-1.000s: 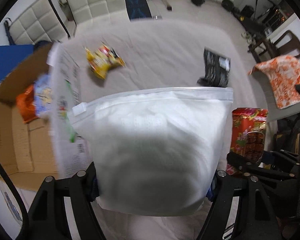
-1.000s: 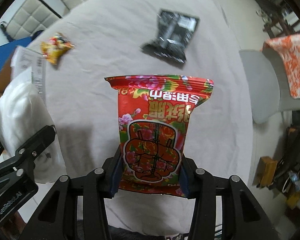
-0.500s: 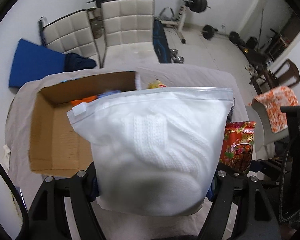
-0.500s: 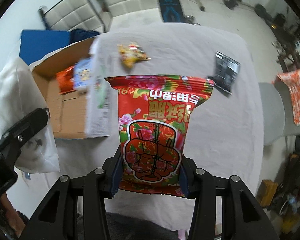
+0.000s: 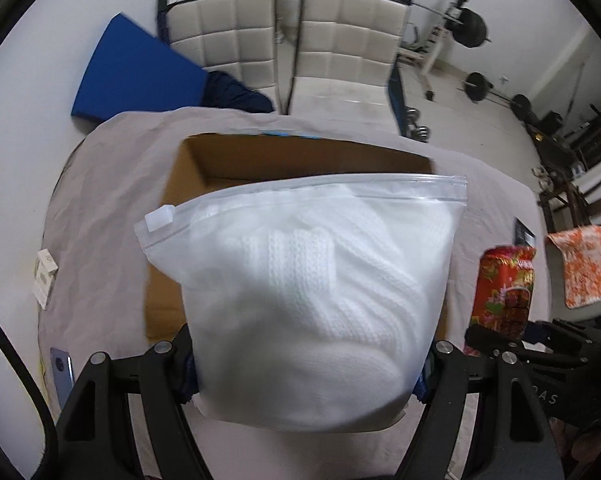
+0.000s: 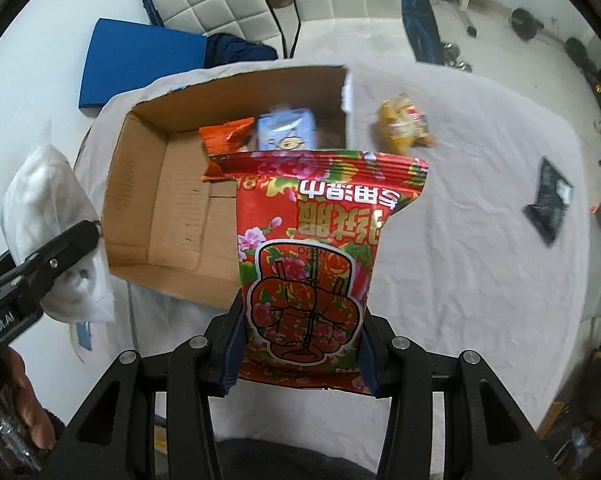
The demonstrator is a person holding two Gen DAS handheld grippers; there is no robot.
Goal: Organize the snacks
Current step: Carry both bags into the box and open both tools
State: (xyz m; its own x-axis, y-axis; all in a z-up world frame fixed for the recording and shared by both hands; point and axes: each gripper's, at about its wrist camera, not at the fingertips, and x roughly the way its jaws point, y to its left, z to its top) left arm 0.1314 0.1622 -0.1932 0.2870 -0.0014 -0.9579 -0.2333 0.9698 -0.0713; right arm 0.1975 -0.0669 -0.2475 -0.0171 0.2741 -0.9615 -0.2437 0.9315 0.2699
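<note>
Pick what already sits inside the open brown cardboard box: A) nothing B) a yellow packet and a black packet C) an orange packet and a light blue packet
C: the right wrist view shows an orange packet and a light blue packet against the far wall of the open brown cardboard box.

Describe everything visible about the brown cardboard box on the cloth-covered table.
The open brown cardboard box sits on the grey cloth-covered table, flaps up, corrugated inner walls and floor bare and mostly unfilled. At its far end lie an orange snack packet and a light blue snack packet. One far flap shows a white outer face. The red floral snack bag, held in the right gripper, hides its near right corner. Nothing else visibly touches it.
</note>
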